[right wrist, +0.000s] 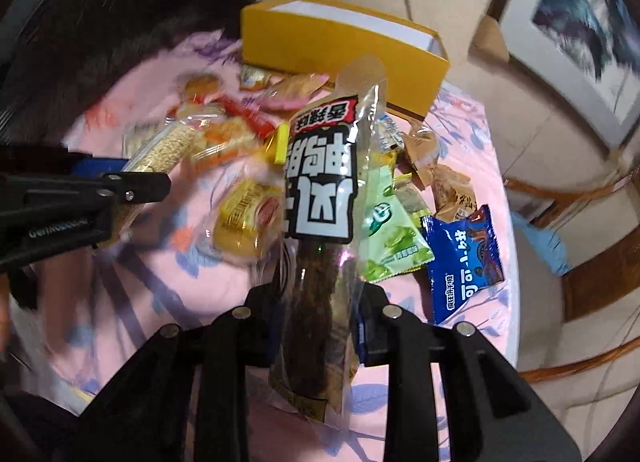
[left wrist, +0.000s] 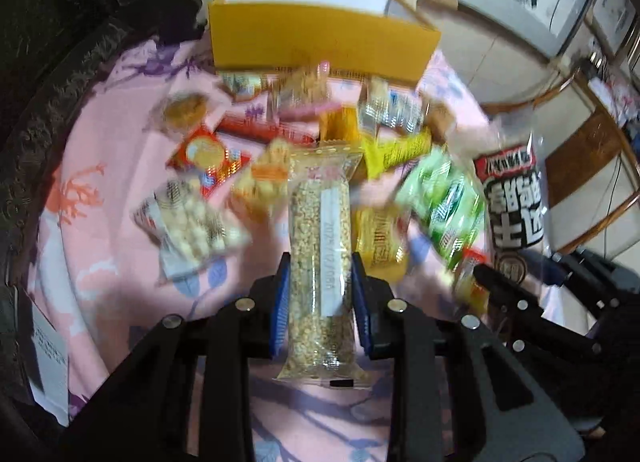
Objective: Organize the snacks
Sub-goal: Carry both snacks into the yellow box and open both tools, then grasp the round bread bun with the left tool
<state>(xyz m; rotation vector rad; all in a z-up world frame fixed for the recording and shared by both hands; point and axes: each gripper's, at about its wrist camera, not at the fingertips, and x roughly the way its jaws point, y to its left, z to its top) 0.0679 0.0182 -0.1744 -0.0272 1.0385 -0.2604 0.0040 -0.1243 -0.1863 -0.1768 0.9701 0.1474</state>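
We are holding two packets above the table at this moment, one in each gripper. Nearest to us, our left gripper [left wrist: 320,294] is pinching a clear grain bar [left wrist: 320,254] across its middle, the blue pads [left wrist: 280,298] pressing its long sides; the bar is looking stiff and light, so a mid-length grip is suiting it, though the slick wrapper may be slipping if we squeeze only the crimped ends. Our right gripper [right wrist: 316,302] is clamping a clear pouch of dark dried meat [right wrist: 316,262] low on its body, and the printed top is leaning away; this pouch is looking soft and floppy, so taking it over the firm strip inside seems wiser than over the loose film. Beyond both, the snack pile [left wrist: 280,150] is lying scattered on the pink cloth [left wrist: 100,262], with a green packet [right wrist: 384,238] and a blue biscuit packet [right wrist: 460,258] near its right edge. Farthest off, the open yellow box [left wrist: 320,38] is standing just behind the pile, probably waiting for these packets.
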